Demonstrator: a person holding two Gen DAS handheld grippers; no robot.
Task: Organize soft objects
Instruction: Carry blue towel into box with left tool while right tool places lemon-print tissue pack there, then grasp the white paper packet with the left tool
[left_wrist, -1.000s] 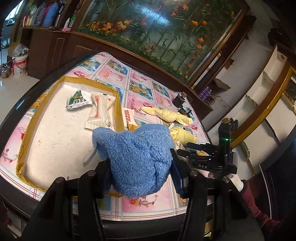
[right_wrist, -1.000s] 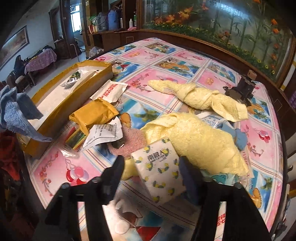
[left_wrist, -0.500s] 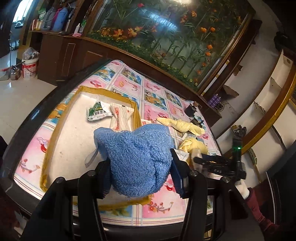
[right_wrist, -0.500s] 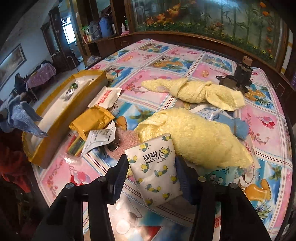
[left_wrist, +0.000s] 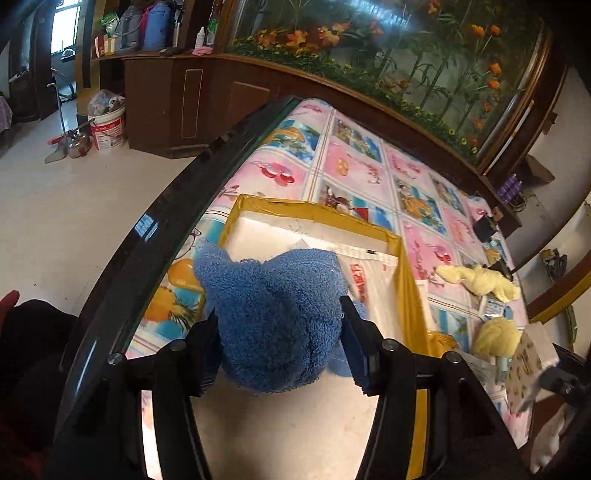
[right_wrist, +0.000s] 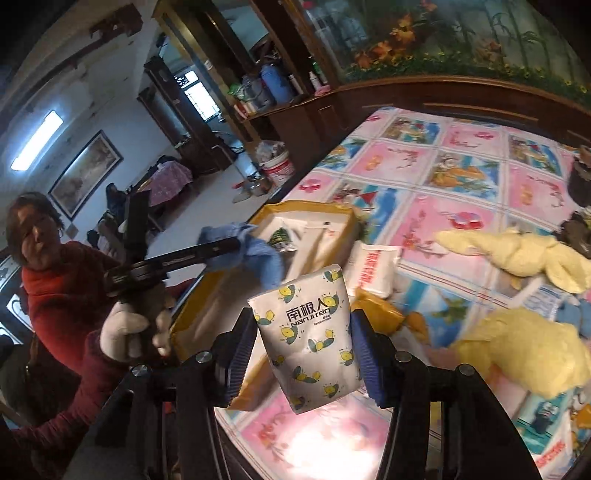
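Observation:
My left gripper is shut on a bunched blue towel and holds it over the near end of a yellow-rimmed box with a white floor. From the right wrist view the blue towel hangs above the same box. My right gripper is shut on a white tissue pack printed with lemons, lifted above the table. Two yellow towels lie on the patterned cloth to the right.
White packets lie inside the box, and another packet and a yellow bag lie beside it. A person in a red sweater stands at the left. The table's dark edge curves at the left; a dark device sits far right.
Both grippers have swung left. The left one carried the blue towel over the box's near end. The right one lifted the tissue pack off the table toward the box.

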